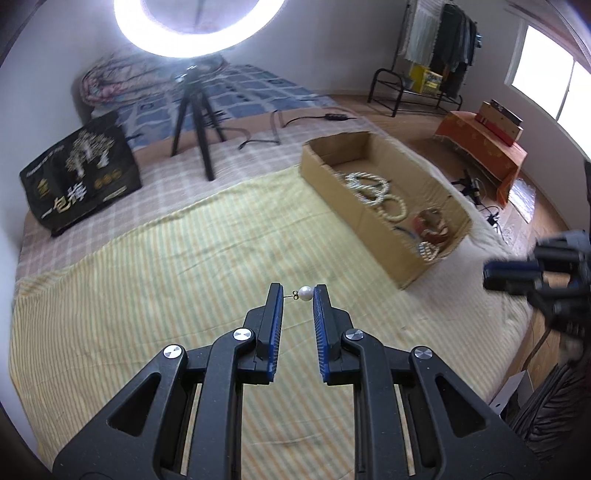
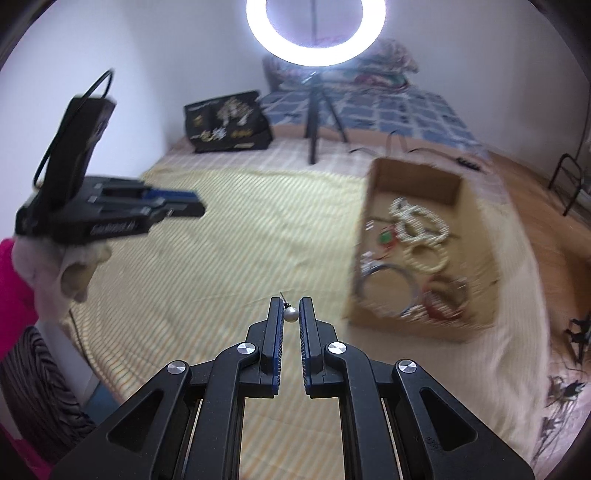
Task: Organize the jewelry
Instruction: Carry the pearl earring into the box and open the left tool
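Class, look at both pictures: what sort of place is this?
Most likely a bedroom: a bed with a striped sheet, a rack of hanging clothes, and a ring light on a tripod.

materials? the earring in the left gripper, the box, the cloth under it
Earring: glossy white bead, looks like pearl or imitation, on a thin metal post; clamped in the left gripper.
Box: plain brown corrugated cardboard, matte, with raw cut edges.
Cloth: soft woven fabric, yellow-green stripes, matte, slightly wrinkled.

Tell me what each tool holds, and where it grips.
Left tool: pearl earring, pinched end to end, pearl against one finger, post against the other. Right tool: another pearl earring, gripped across its pearl.
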The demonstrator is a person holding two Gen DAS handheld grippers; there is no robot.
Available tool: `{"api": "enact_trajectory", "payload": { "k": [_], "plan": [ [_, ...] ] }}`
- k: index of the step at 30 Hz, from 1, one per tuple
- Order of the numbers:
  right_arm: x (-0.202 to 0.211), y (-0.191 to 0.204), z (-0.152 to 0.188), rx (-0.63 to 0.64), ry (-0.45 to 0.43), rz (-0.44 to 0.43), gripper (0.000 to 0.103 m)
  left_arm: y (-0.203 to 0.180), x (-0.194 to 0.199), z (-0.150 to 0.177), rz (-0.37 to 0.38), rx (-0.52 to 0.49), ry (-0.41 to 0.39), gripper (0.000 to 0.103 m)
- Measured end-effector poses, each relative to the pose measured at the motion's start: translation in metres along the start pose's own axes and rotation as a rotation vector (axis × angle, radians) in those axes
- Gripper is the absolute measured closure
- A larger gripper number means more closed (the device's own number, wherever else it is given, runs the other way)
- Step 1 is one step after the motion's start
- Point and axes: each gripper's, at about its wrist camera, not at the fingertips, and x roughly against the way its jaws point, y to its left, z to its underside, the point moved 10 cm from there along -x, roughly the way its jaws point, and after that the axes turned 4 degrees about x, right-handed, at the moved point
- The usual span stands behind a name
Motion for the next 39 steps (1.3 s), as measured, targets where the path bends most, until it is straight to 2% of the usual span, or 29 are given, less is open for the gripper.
{"api": "enact_trajectory", "payload": {
  "k": [7, 14, 27, 39],
  "plan": [
    [0.017, -0.049, -0.010, -0.006, -0.015, 0.063, 0.096, -0.039, -0.008, -0.010, 0.034, -0.054, -0.004, 0.088],
    [0.020, -0.085, -0.020, -0.025, -0.016, 0.082, 0.096, -0.072, -0.019, -0.024, 0.070, -0.079, -0.003, 0.088],
    [-0.015, -0.138, -0.053, -0.099, -0.021, 0.061, 0.096, -0.126, -0.048, -0.043, 0.108, -0.154, -0.008, 0.088],
    [-0.052, -0.177, -0.078, -0.113, -0.003, 0.089, 0.096, -0.149, -0.069, -0.052, 0.123, -0.182, -0.018, 0.088]
  ]
}}
